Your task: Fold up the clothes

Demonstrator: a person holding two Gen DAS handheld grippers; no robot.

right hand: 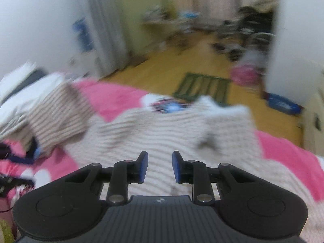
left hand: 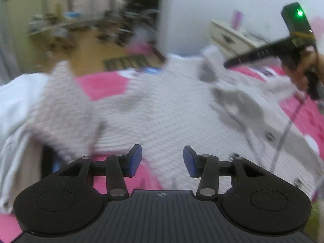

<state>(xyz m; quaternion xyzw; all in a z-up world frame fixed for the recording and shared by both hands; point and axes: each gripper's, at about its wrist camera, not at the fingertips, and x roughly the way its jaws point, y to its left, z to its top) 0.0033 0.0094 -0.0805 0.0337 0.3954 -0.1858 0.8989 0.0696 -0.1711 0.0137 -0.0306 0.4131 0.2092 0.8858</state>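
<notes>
A pale striped knit garment [left hand: 168, 109] lies spread on a pink bedcover [left hand: 101, 85], with small buttons along its right edge. My left gripper [left hand: 162, 161] is open and empty just above the garment's near part. My right gripper [right hand: 160, 167] is open and empty over the same garment [right hand: 154, 133]. In the left wrist view the right gripper [left hand: 228, 63] shows at the upper right, held by a hand, close to a raised corner of the garment. Both views are blurred.
A pile of white and striped clothes [right hand: 30, 109] lies at the left of the bed, also in the left wrist view [left hand: 16, 105]. Beyond the bed are a wooden floor [right hand: 162, 68], a dark mat [right hand: 202, 89] and a white wall [left hand: 222, 10].
</notes>
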